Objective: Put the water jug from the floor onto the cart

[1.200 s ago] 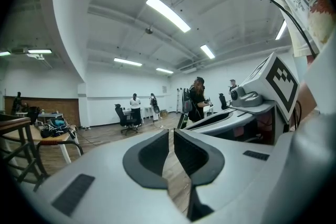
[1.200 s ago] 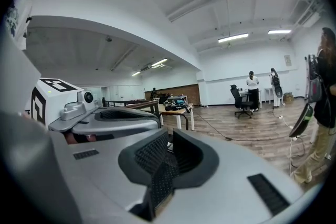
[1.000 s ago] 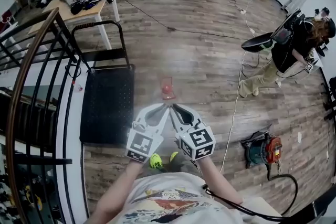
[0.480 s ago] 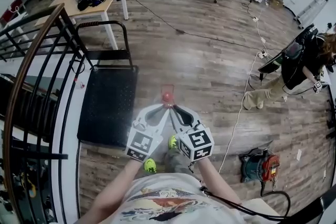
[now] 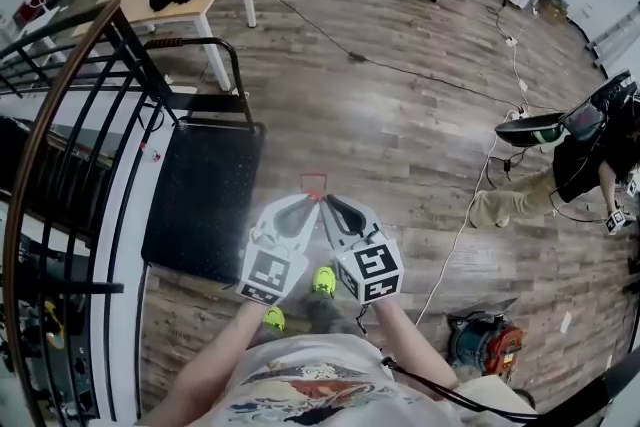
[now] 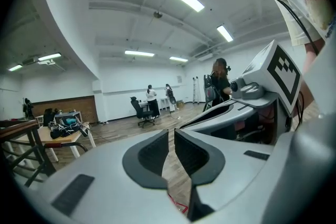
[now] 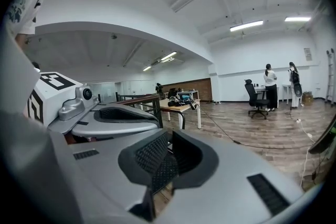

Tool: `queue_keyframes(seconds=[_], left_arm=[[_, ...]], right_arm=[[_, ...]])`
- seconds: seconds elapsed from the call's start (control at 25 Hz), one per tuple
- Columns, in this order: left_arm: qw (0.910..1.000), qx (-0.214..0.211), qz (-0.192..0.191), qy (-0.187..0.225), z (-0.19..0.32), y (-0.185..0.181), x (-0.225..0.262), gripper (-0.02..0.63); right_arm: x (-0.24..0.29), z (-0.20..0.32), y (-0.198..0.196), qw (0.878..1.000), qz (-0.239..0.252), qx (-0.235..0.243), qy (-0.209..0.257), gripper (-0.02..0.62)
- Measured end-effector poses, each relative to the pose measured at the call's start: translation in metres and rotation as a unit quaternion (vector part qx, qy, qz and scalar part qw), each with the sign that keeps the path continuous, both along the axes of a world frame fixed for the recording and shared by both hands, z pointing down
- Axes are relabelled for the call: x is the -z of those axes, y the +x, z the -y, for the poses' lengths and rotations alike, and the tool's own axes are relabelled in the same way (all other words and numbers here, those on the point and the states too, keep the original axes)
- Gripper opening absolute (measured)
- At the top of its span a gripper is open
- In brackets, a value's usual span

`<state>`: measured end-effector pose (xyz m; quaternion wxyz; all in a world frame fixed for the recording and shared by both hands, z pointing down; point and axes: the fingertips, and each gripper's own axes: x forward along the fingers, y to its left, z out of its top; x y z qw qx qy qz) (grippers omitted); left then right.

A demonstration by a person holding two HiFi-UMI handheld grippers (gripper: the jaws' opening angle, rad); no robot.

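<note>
Seen from the head camera looking steeply down, a person holds two grippers side by side at waist height. The left gripper (image 5: 308,205) and the right gripper (image 5: 332,205) angle inward, so their tips nearly meet in a point over the wood floor (image 5: 400,135).

Each claw is pressed together. In the left gripper view only a thin sliver of floor shows between the pads. In the right gripper view the ribbed pads sit against each other with nothing visible between them.

Just beyond the two tips is a small red square piece (image 5: 313,183) with a faint pale haze around it. This is probably the top of a clear water jug, but its body cannot be made out. Whether either claw pinches part of it cannot be told.

If the red piece is the cap, the jug stands or hangs upright, with its long axis vertical and its mouth pointing up at the camera. Holding the tips together would suit sharing one narrow grip point so the weight stays centred.

The black flat cart (image 5: 205,205) lies just to the left, with its deck bare and its push handle (image 5: 190,45) at the far end. A dark railing (image 5: 60,95) runs beside it. The red piece is near the cart's edge but not over it, so the placing is not yet done.
</note>
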<state>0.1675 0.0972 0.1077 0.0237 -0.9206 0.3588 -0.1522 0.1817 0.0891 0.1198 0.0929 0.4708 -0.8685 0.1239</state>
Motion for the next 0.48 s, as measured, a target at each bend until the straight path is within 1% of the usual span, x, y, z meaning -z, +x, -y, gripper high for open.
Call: queue_keyframes(seconds=[0.12,0.32,0.48], left_arm=[[0.9998,0.015,0.007,-0.006,0.023,0.010,-0.011,0.018],[0.9991,0.037,0.009,-0.020,0.048,0.021,-0.031,0.018],[0.9989,0.038,0.013,-0.026,0.064,0.027,-0.051,0.018]], right_arm=[[-0.010,0.021,0.010,1.000,0.006,0.012,-0.007,0.031],[-0.029,0.045,0.020,0.999,0.000,0.034,-0.013,0.031],[-0.047,0.061,0.026,0.999,0.001,0.034,-0.018,0.031]])
